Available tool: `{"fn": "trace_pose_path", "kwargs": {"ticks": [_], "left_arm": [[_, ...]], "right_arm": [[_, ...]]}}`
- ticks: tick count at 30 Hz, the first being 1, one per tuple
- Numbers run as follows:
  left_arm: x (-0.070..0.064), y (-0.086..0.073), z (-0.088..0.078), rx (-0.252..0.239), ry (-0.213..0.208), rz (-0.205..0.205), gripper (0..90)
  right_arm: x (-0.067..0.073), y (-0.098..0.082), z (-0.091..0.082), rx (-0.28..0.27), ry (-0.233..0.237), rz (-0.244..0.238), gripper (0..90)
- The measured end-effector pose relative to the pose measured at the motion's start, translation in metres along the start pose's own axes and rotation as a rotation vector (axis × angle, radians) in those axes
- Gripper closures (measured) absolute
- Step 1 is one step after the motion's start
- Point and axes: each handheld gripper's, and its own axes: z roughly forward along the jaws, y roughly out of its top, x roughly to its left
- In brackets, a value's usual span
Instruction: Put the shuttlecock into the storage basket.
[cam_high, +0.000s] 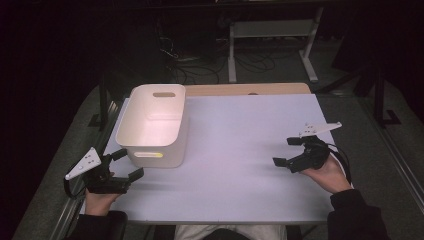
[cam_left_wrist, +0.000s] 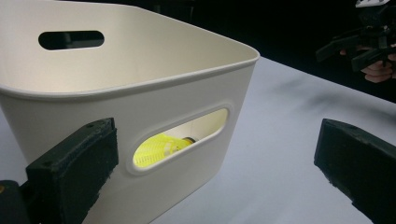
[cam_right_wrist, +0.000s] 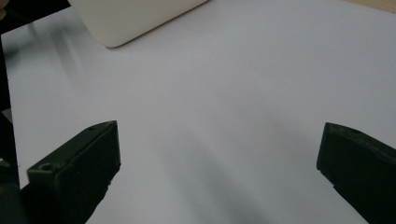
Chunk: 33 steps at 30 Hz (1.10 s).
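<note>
— Cream plastic bin (cam_high: 172, 152) with slot handles sits at ten o'clock on the pale table (cam_high: 240, 165); something yellow and ribbed (cam_left_wrist: 156, 148) lies inside.
— And the grippers?
— Left gripper (cam_high: 124, 164) at seven o'clock, just beside the bin, jaws spread; right gripper (cam_high: 289, 151) at four o'clock, spread too, both empty

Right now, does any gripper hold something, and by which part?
Nothing is held: the left gripper and the right gripper are both open and empty.

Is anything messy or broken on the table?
Nothing stands out. The white bin sits upright and whole on the table, with a yellow thing lying inside it. Both grippers are open and hold nothing.
</note>
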Motion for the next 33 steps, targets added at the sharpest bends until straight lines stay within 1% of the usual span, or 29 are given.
{"fn": "trace_pose_path", "kwargs": {"ticks": [4,6,8,16,25,33], "left_arm": [[0.000,0.000,0.000,-0.002,0.003,-0.003,0.0],[0.000,0.000,0.000,-0.003,0.003,-0.002,0.0],[0.000,0.000,0.000,-0.002,0.004,-0.001,0.0],[0.000,0.000,-0.001,-0.005,0.008,-0.001,0.0],[0.000,0.000,-0.001,-0.003,0.009,0.002,0.0],[0.000,0.000,-0.001,-0.004,0.003,0.005,0.0]], "right_arm": [[0.000,-0.009,-0.002,-0.006,-0.007,0.008,0.0],[0.001,-0.014,-0.004,-0.013,-0.022,0.017,0.0],[0.001,-0.020,-0.006,-0.016,-0.024,0.028,0.0],[0.005,-0.039,-0.012,-0.015,-0.038,0.029,0.0],[0.008,-0.052,-0.016,-0.029,-0.050,0.027,0.0],[0.006,-0.058,-0.016,-0.035,-0.055,0.037,0.0]]}}
